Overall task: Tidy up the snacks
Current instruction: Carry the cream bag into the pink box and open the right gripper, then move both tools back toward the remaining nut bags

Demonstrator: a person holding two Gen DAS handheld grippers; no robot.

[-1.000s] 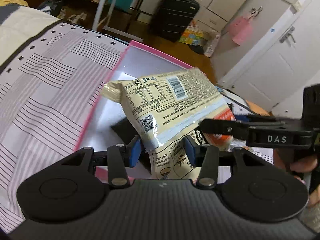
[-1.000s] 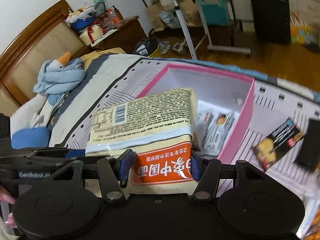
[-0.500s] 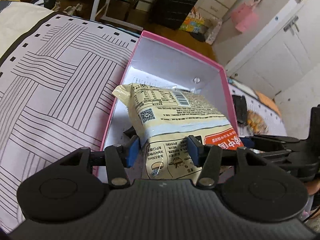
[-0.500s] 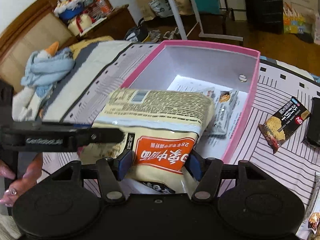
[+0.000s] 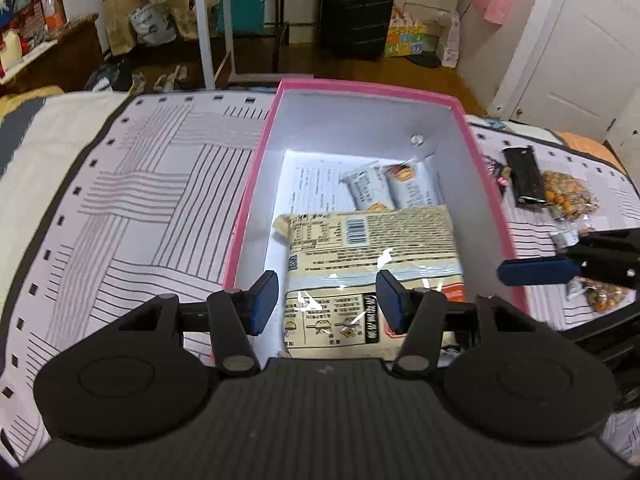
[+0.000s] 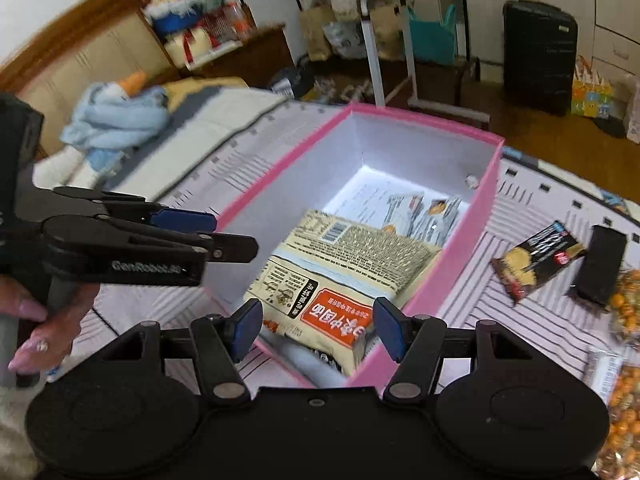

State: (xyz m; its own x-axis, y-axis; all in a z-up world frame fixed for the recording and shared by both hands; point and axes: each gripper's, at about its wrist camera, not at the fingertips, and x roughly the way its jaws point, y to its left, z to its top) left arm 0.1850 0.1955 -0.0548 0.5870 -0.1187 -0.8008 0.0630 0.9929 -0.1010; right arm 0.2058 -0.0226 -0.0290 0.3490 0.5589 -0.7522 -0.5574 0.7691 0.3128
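Lying flat in pink box (image 6: 456, 276): cream noodle packet (image 6: 344, 276), over grey snack bars (image 6: 434, 216); hovering apart above its near end, right gripper (image 6: 316, 322) pads; left gripper (image 6: 200, 232) alongside; biscuit pack (image 6: 532, 262) resting outside.

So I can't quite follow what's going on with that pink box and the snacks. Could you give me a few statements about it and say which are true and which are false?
1. The big yellow noodle packet lies inside the pink box. True.
2. The left gripper is clamped on the noodle packet. False: its pads stand apart with a gap on both sides of the packet; its jaws have just been opening.
3. The pink box holds nothing but the noodle packet. False: two small grey snack bars lie behind it.
4. A dark biscuit packet lies on the striped bedcover outside the box. True.
5. The right gripper carries a snack. False: its open jaws hold nothing.
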